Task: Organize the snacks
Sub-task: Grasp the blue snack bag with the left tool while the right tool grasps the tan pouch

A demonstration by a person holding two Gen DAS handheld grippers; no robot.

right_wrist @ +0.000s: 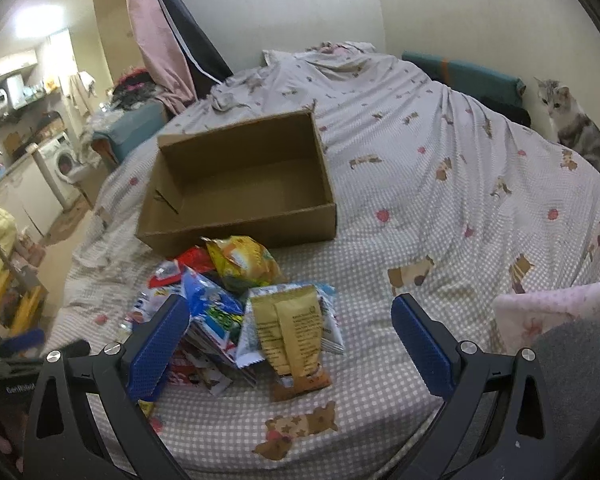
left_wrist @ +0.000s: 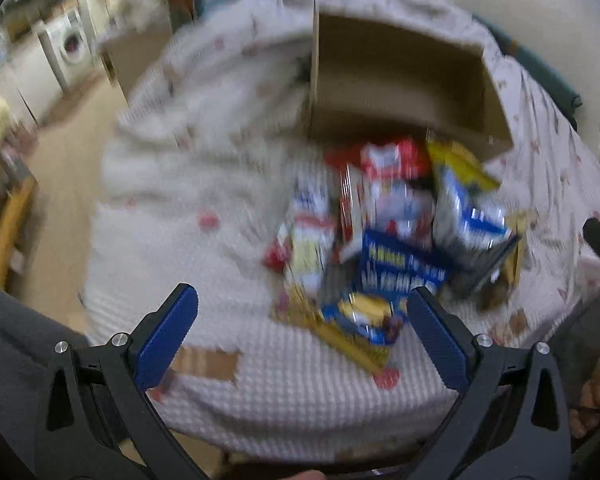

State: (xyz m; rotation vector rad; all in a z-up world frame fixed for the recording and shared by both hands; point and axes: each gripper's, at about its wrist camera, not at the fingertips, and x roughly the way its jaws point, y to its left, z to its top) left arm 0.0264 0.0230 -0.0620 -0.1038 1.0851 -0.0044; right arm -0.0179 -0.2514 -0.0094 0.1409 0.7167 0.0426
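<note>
Snack pile (right_wrist: 236, 312) heaped on checked bedsheet (right_wrist: 380, 360), just in front of empty cardboard box (right_wrist: 240, 184); nothing packed yet, so job looks at start. Left gripper (left_wrist: 300, 328) jaws wide apart, empty, above pile's near edge w/ left view blurred. Right gripper (right_wrist: 290, 332) also spread, empty, tan packet (right_wrist: 292, 336) betw. fingers. Next: prob. descend, pinch one packet, carry to box. Cat (right_wrist: 572, 124) watches from far edge.

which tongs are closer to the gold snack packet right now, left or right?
Right, probably. The right tongs hang open directly over the gold snack packet. The left tongs, also open, frame a blue-yellow packet instead.
</note>
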